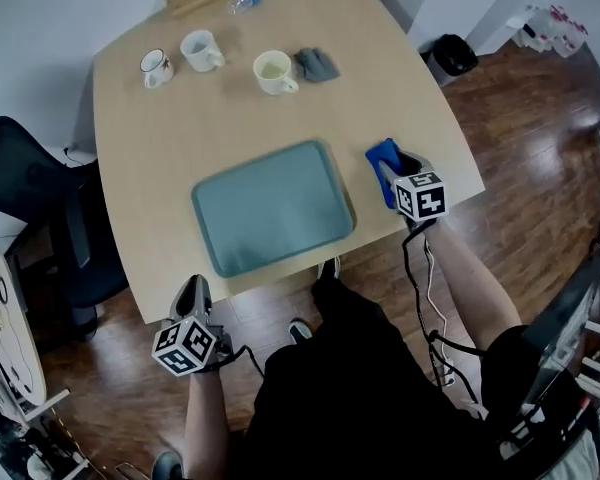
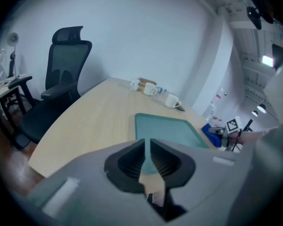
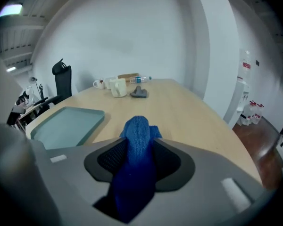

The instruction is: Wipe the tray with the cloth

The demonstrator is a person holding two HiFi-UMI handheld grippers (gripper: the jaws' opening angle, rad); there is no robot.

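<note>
Got the blue cloth (image 1: 382, 154) pinched in the right gripper (image 3: 139, 147), just right of the teal tray (image 1: 272, 208). Left gripper (image 2: 147, 147) nearly shut, empty, off its near-left corner. Swing over, press flat, overlap strokes.

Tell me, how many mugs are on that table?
3, in a row at the far end of the table: the left mug, the middle mug, and the right mug beside a grey cloth. Nothing seems to hide a fourth.
</note>
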